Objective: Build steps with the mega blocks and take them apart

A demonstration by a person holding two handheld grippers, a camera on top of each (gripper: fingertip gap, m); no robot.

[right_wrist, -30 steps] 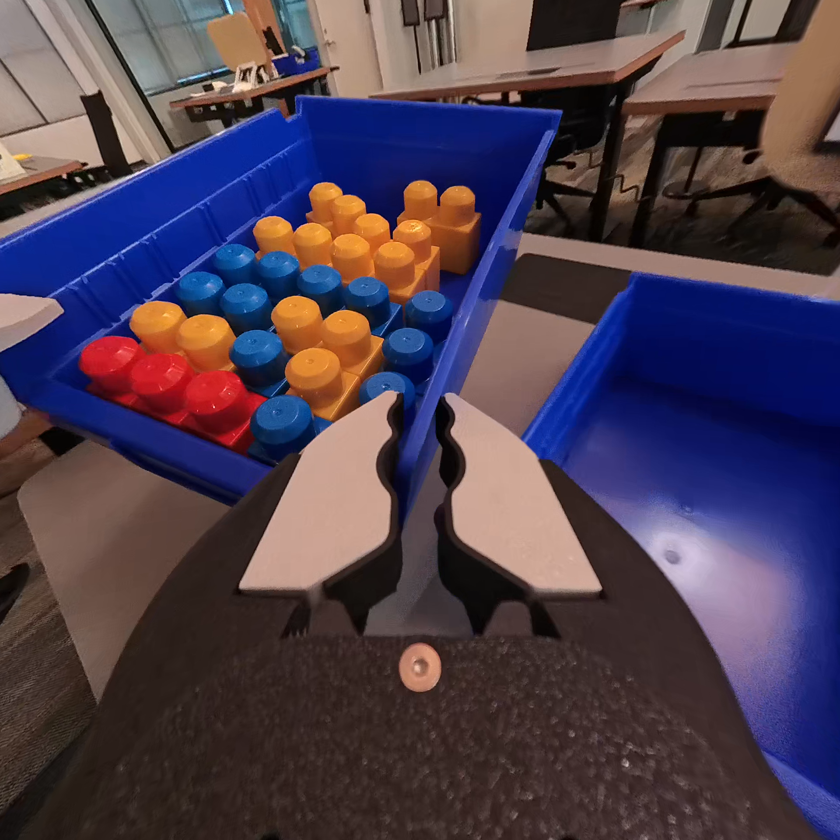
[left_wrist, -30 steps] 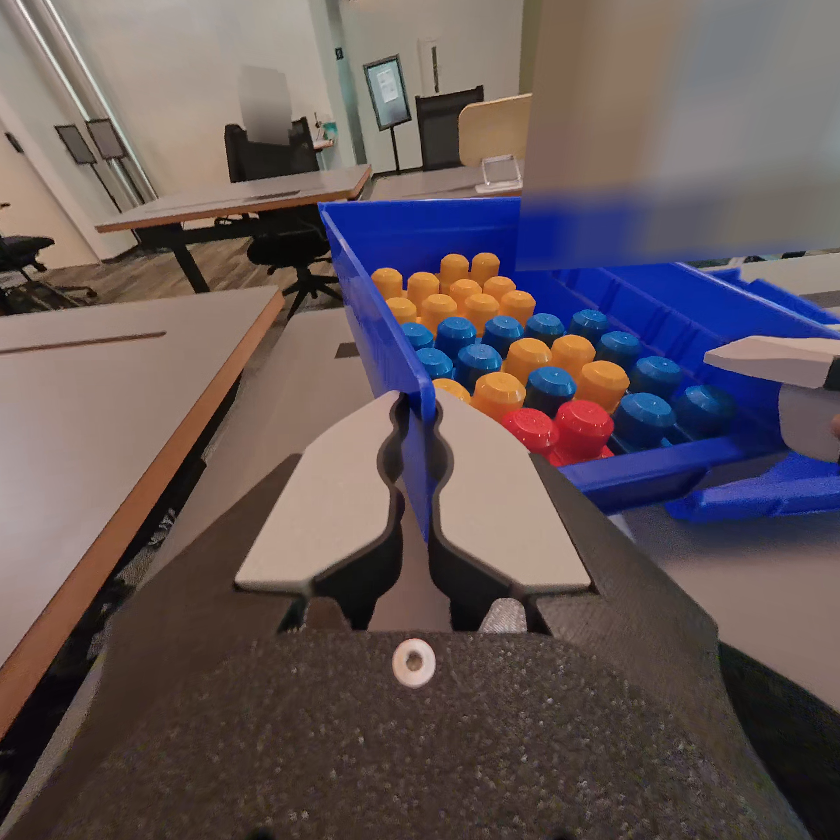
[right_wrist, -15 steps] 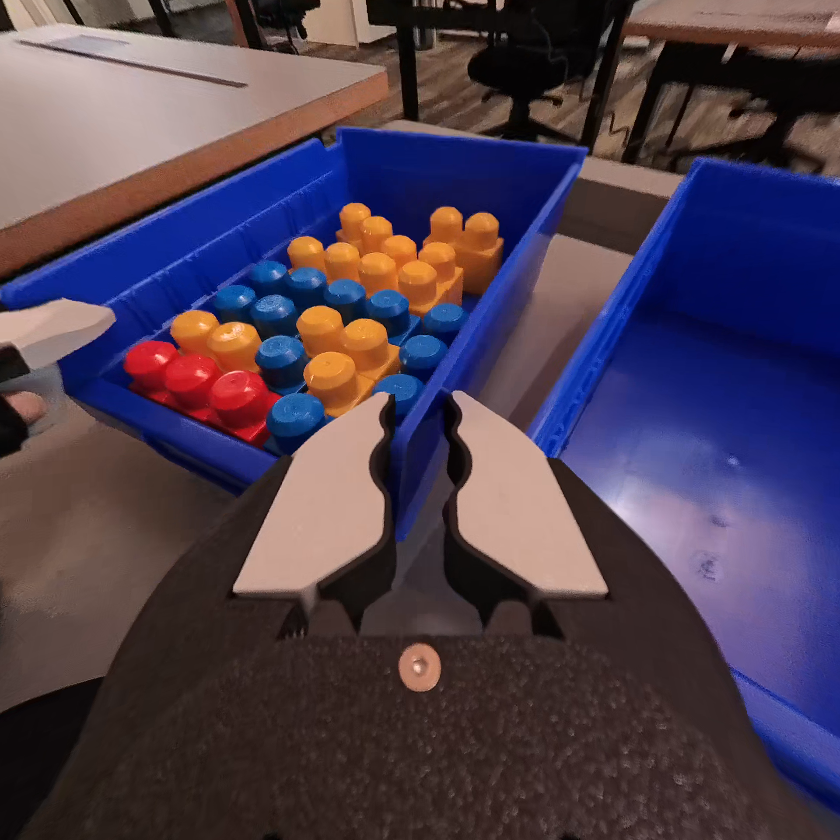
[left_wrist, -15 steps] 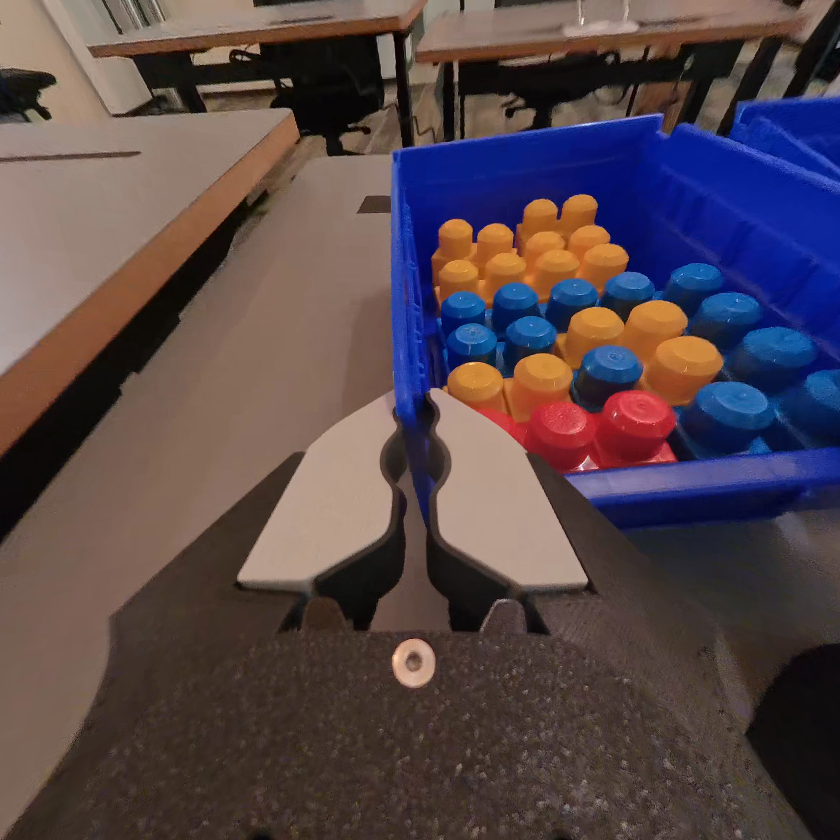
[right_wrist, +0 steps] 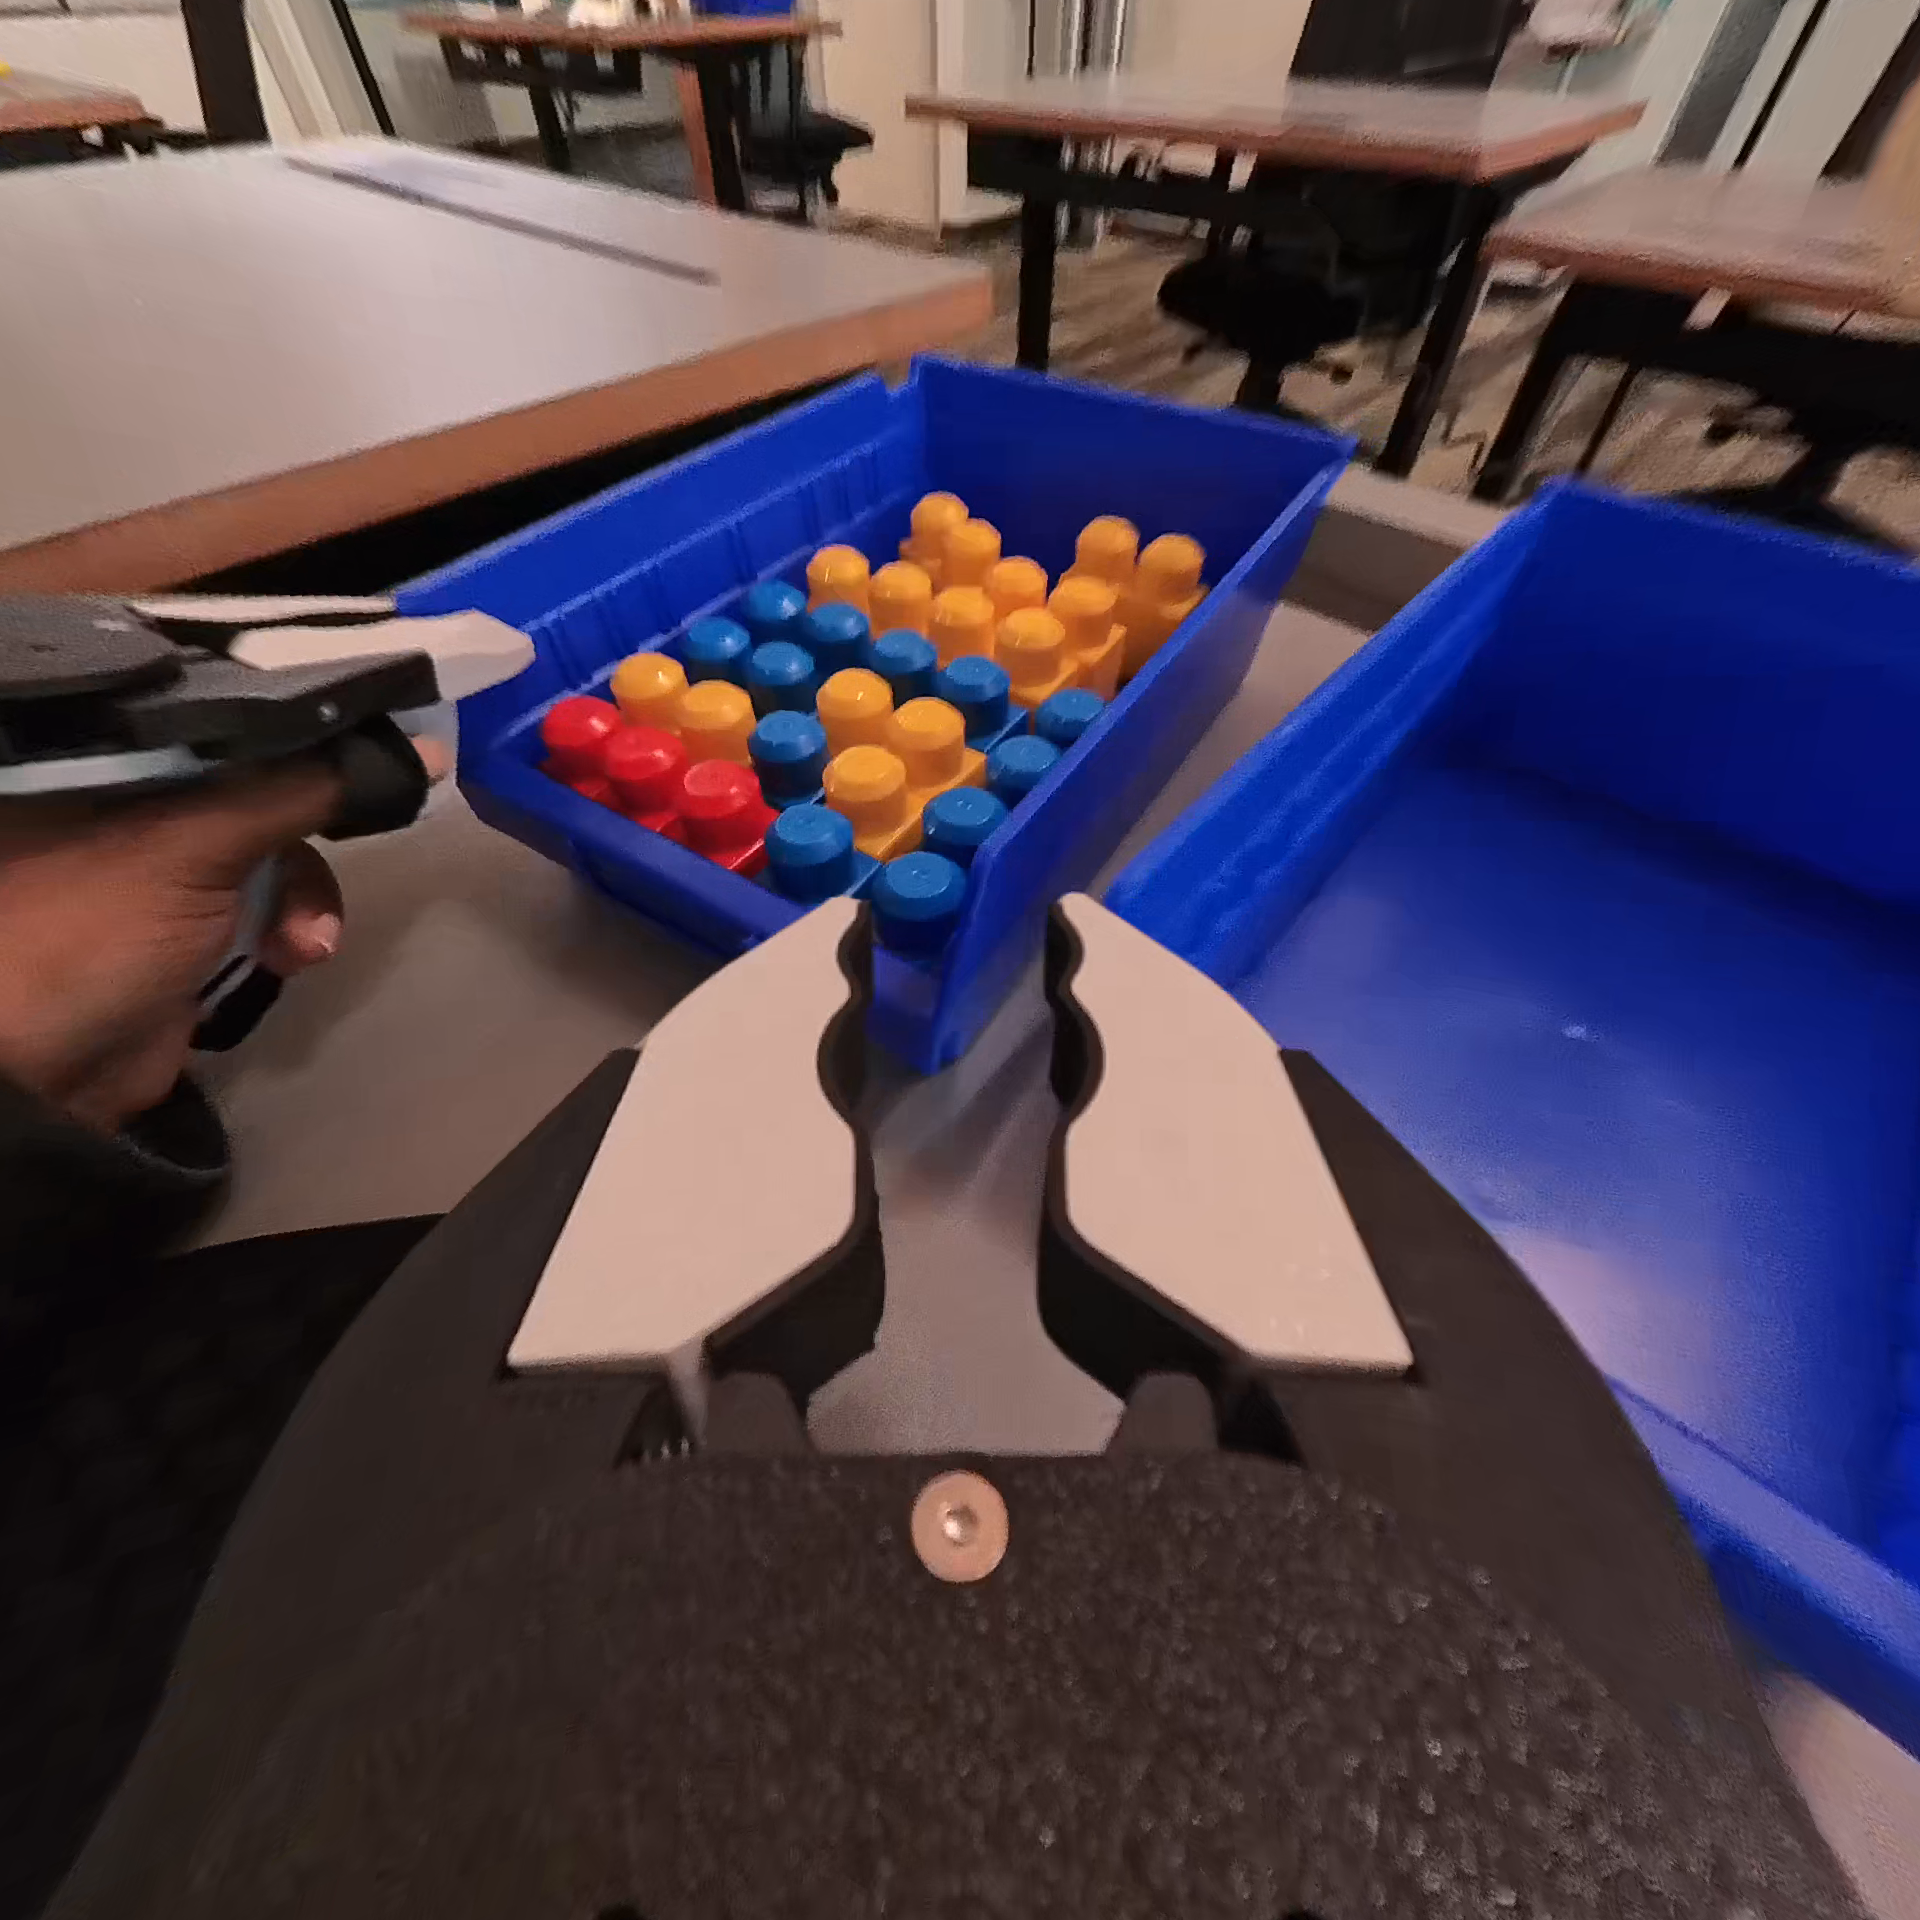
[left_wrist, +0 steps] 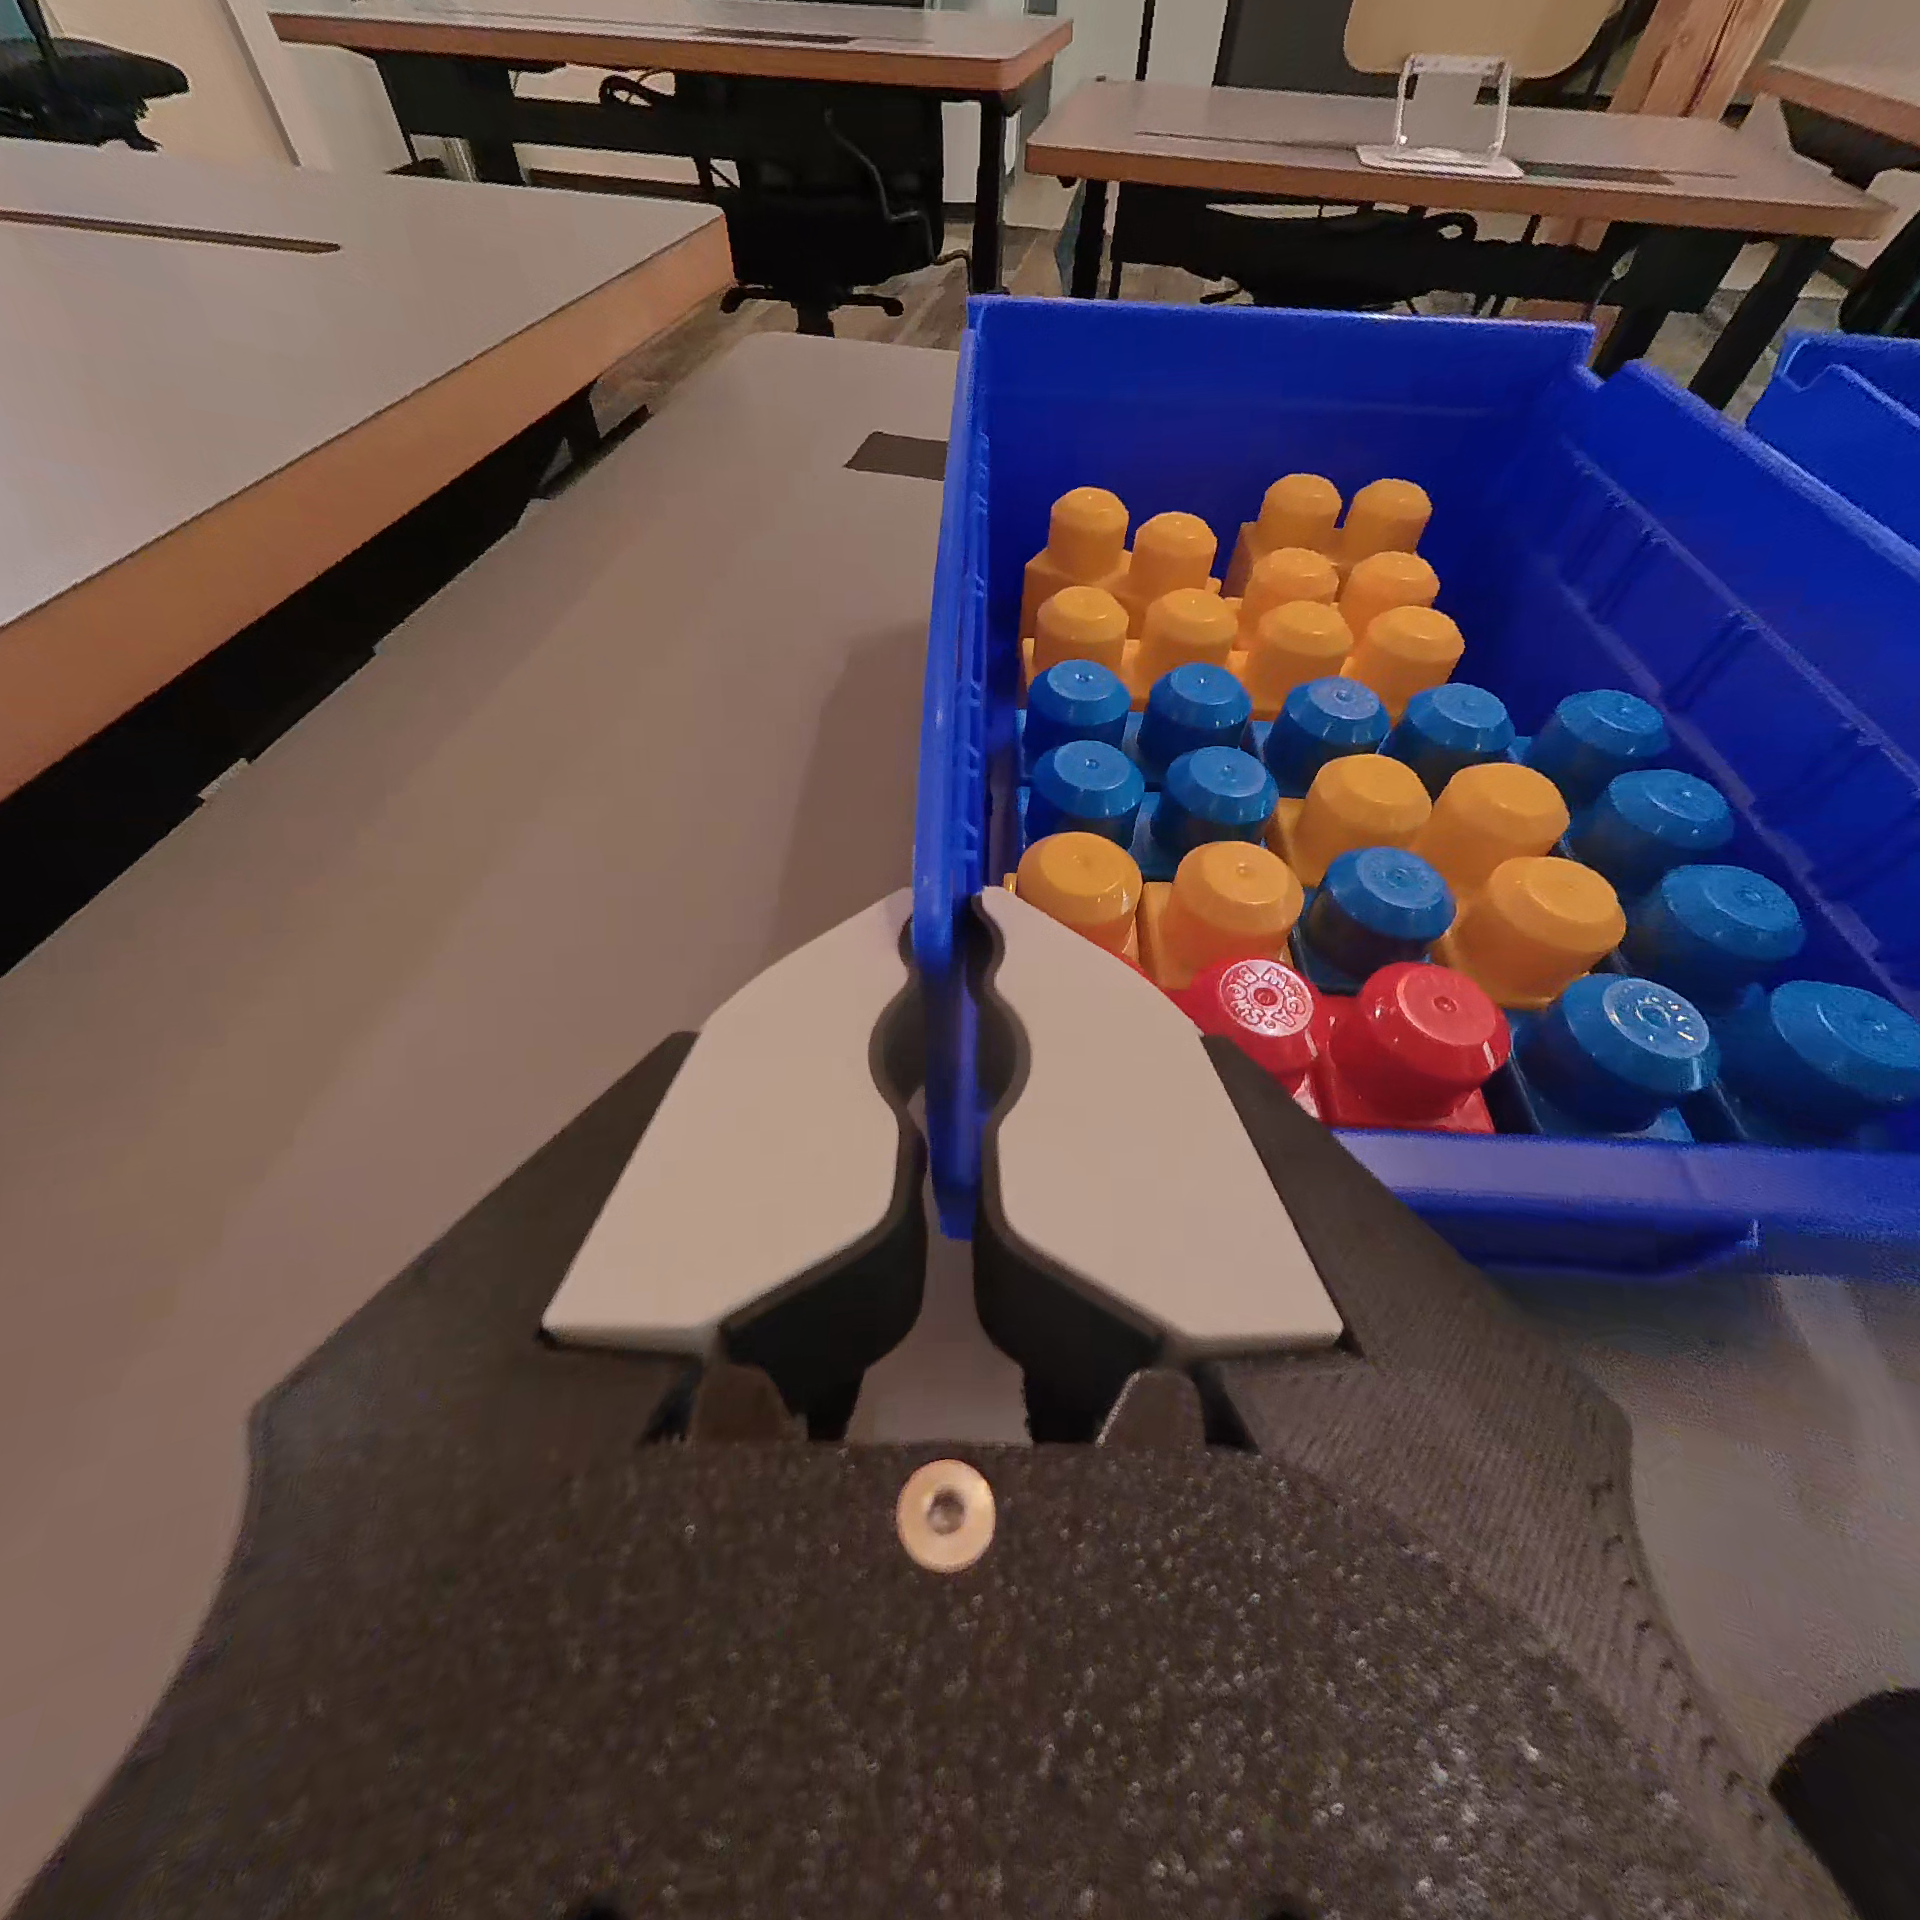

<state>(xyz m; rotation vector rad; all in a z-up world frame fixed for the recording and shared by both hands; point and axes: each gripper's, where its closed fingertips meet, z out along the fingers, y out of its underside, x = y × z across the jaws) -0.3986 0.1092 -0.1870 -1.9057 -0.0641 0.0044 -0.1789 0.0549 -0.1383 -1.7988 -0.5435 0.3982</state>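
The left claw [left_wrist: 943, 935] is closed tightly on the left wall of the blue bin [left_wrist: 1278, 384], close to its near corner; one finger is outside the wall and the other inside, and both touch the plastic. The bin stands on the grey table [left_wrist: 540, 790]. The mega blocks [left_wrist: 1340, 821] are inside it with their studs up: orange ones at the far end, then blue and orange ones mixed in the middle, and a red block [left_wrist: 1351, 1039] at the near end just beside the inner finger.

The right claw [right_wrist: 954, 914] is open with a clear gap between the fingers and holds nothing. It is just in front of the near right corner of the same bin, and it does not touch the wall. A second blue bin [right_wrist: 1351, 790] stands just to the right of the first one, with a narrow strip of table between them. In the right wrist view a hand [right_wrist: 135, 935] holds the left claw at the near left corner of the bin.
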